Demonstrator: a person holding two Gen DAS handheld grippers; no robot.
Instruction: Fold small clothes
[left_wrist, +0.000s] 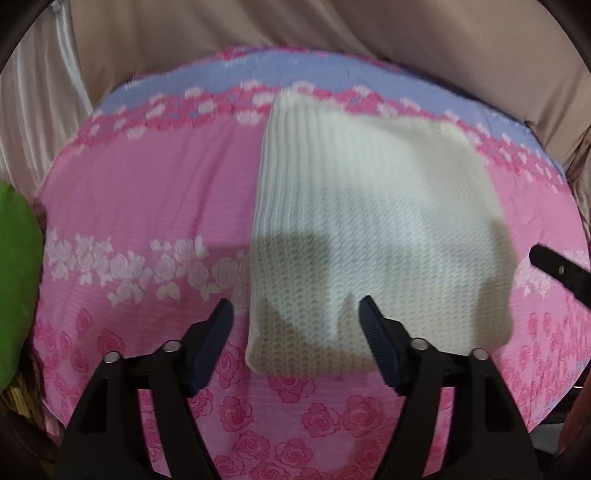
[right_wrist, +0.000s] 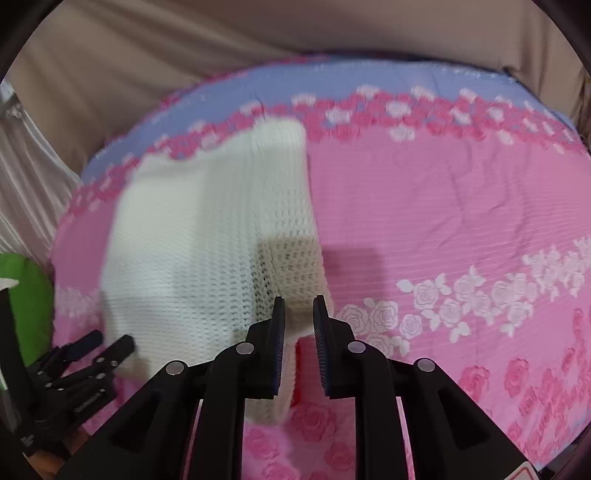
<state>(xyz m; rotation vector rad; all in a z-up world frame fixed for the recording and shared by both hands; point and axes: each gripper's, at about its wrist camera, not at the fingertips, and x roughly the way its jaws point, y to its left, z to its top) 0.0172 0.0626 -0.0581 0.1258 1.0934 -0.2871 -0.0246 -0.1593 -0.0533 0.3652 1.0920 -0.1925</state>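
A cream knitted garment (left_wrist: 369, 229) lies folded on a round table covered by a pink rose-print cloth (left_wrist: 147, 206). My left gripper (left_wrist: 295, 314) is open and empty, hovering over the garment's near left corner. In the right wrist view the garment (right_wrist: 192, 236) fills the left half. My right gripper (right_wrist: 299, 306) has its jaws a narrow gap apart around the garment's near right corner, with knit fabric between them. The left gripper (right_wrist: 107, 343) shows at the lower left of the right wrist view, and a right finger (left_wrist: 557, 269) shows at the right edge of the left wrist view.
A green cushion (left_wrist: 14, 288) sits off the table's left edge, also in the right wrist view (right_wrist: 29, 306). Beige curtains (left_wrist: 332, 33) hang behind the table. A lilac band (right_wrist: 332, 85) borders the cloth's far side.
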